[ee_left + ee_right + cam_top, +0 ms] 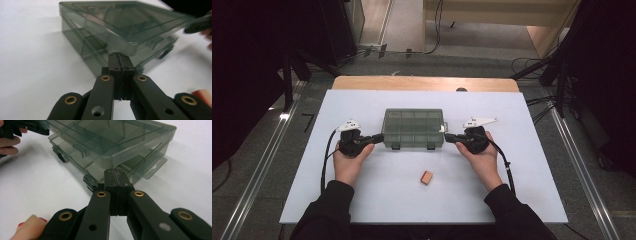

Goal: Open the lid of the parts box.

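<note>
A smoky clear compartment box (414, 128) lies mid-table. Its lid (107, 135) stands slightly lifted above the base (75, 160) on the near side. My left gripper (381, 136) is shut, and its tips (119, 56) rest against the box's left end just under the lid's edge. My right gripper (447, 137) is shut too, and its tips (116, 173) meet the box's right end at the gap between lid and base. Neither pair of jaws has anything between them. A small tan block (427, 177) lies on the table in front of the box, apart from both grippers.
The white tabletop (512, 190) has room in front and at both sides. Two dark latches (395, 146) sit on the box's front edge. A wooden strip (427, 83) runs along the far edge. Cables and stands stand beyond on the floor.
</note>
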Tool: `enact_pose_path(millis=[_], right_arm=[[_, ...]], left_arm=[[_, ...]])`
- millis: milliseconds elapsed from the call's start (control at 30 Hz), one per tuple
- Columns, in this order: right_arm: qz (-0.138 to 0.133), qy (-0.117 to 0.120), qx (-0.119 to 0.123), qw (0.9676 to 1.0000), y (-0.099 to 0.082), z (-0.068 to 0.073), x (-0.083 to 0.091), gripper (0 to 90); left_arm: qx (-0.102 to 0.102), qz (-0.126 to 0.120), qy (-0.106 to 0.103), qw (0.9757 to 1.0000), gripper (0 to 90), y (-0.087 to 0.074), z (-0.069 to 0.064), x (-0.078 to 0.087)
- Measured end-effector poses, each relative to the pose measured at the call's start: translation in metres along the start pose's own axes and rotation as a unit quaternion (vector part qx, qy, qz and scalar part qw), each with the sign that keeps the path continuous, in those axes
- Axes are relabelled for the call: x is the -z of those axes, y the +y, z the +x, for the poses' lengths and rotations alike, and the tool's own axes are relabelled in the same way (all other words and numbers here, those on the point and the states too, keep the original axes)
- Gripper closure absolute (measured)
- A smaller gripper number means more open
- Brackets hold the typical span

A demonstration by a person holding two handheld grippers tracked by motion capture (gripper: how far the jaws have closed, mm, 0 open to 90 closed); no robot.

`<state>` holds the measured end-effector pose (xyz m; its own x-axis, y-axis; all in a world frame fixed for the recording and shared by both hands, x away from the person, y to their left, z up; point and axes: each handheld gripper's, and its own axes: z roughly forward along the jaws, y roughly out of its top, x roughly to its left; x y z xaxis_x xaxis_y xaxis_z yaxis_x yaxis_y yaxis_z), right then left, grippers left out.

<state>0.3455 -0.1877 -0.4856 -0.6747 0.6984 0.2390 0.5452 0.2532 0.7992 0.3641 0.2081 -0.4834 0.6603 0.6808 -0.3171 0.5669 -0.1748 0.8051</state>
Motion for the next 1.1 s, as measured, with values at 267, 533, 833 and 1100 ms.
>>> enact_pose_path(millis=[267,533,833,1100], right_arm=[[-0.010,0.002,0.001,1.0000,0.011,0.001,0.002,87.8],[-0.020,-0.003,0.010,0.9998,0.024,0.003,0.006,87.8],[-0.032,-0.007,0.021,0.9992,0.041,0.003,0.010,87.9],[-0.050,-0.009,0.021,0.9985,0.053,0.000,0.011,87.9]], left_arm=[[0.002,-0.023,-0.011,0.9997,90.0,0.007,-0.003,0.002],[-0.010,-0.045,-0.012,0.9989,90.0,0.017,-0.005,0.001],[-0.009,-0.068,-0.006,0.9976,90.0,0.031,-0.006,-0.002],[-0.009,-0.079,0.001,0.9968,90.0,0.046,-0.005,-0.003]])
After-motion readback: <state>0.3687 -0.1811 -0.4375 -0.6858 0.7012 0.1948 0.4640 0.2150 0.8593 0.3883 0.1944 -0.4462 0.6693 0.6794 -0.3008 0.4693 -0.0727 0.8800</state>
